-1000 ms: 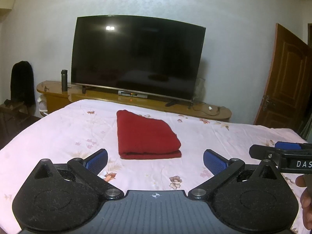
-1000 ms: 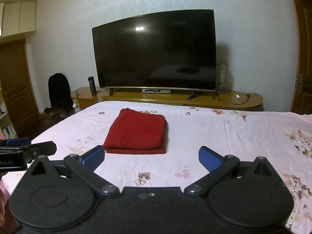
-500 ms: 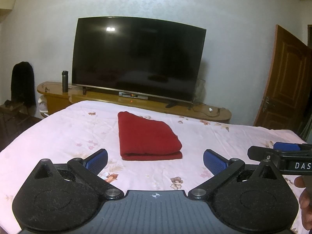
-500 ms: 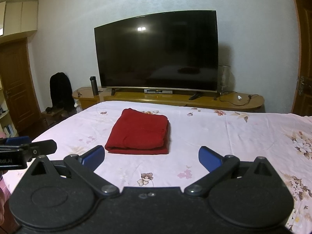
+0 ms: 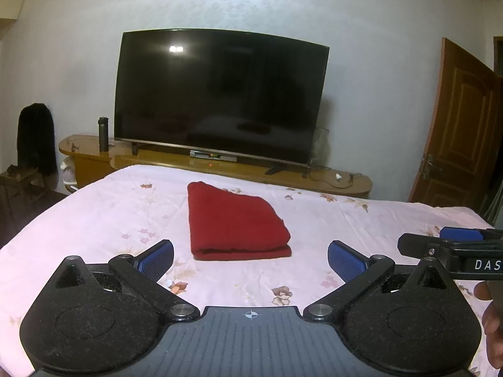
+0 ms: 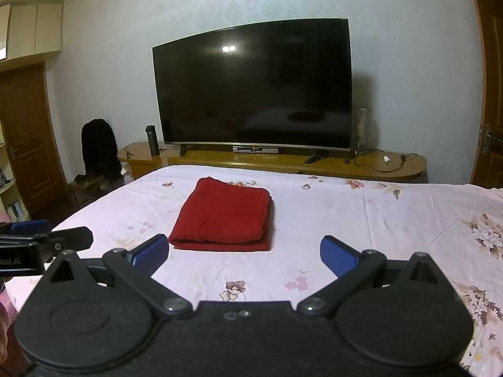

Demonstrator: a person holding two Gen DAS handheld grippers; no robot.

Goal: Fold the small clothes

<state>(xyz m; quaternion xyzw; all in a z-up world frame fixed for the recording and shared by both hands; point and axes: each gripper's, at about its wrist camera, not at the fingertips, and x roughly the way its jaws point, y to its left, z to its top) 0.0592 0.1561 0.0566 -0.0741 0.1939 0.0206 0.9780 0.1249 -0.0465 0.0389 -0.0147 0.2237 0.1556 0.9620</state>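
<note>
A red garment [image 5: 234, 223] lies folded into a neat rectangle on the pink floral bedsheet [image 5: 110, 216]; it also shows in the right wrist view [image 6: 223, 216]. My left gripper [image 5: 250, 260] is open and empty, held back from the garment's near edge. My right gripper [image 6: 243, 253] is open and empty, also short of the garment. The right gripper's side shows at the right of the left wrist view [image 5: 452, 248]. The left gripper's side shows at the left of the right wrist view [image 6: 37, 245].
A large dark TV [image 6: 254, 94] stands on a low wooden cabinet [image 6: 377, 165] past the foot of the bed. A dark flask [image 6: 153, 139] stands on the cabinet's left end. Wooden doors [image 5: 459, 138] flank the room. A dark coat [image 6: 99, 144] hangs at left.
Both grippers have drifted slightly, shifting the view a little; the garment has not moved and both stay open.
</note>
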